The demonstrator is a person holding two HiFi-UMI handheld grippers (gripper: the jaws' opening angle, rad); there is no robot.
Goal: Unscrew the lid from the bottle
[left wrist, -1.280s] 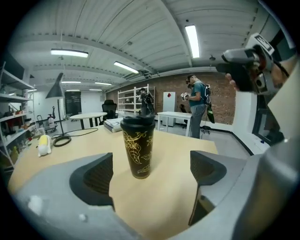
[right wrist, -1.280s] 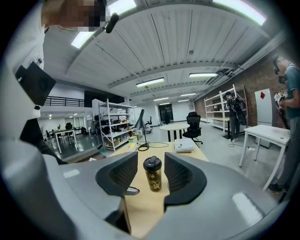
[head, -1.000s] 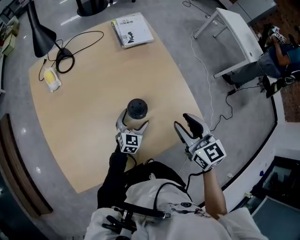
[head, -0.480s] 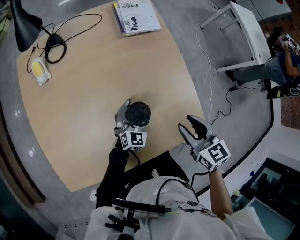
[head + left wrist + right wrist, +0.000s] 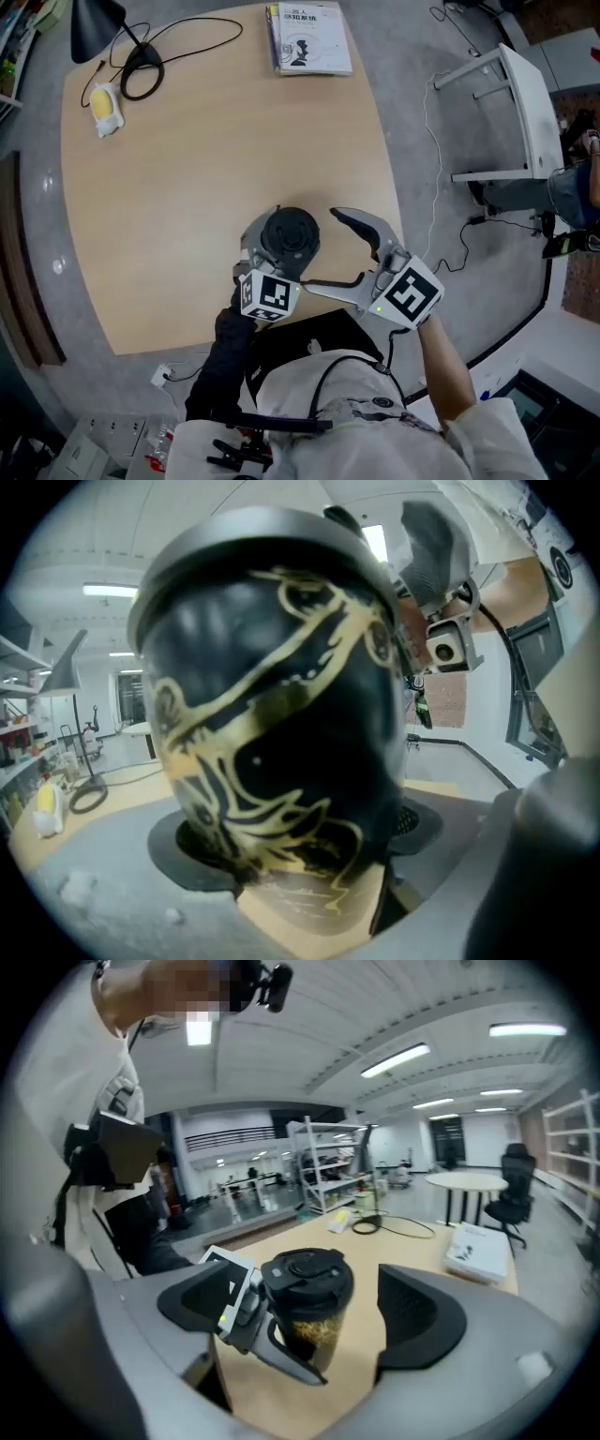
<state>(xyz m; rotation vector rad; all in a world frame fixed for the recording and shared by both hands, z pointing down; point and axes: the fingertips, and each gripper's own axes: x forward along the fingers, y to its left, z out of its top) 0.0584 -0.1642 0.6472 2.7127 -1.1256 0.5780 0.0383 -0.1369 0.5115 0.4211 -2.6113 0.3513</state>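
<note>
The bottle [image 5: 281, 733] is black with gold markings and wears a black screw lid [image 5: 289, 236]. My left gripper [image 5: 274, 262] is shut on its body below the lid, the jaws still closing, and holds it tilted above the table's [image 5: 187, 169] near edge. The right gripper [image 5: 321, 248] faces it from the right. Its jaws are opening and stand wide, with the lid [image 5: 307, 1274] at their mouth and neither pad touching it. In the right gripper view the left gripper's fingers [image 5: 246, 1321] clasp the bottle [image 5: 309, 1330].
A book [image 5: 309, 37] lies at the table's far edge. A black lamp [image 5: 94, 23], its looped cable [image 5: 141, 70] and a yellow-and-white object [image 5: 106, 105] sit at the far left corner. A white bench [image 5: 525, 103] and floor cables stand to the right.
The bottle has come up off the table toward me in the left gripper. The right gripper has swung left up to the lid and spread its jaws wide.
</note>
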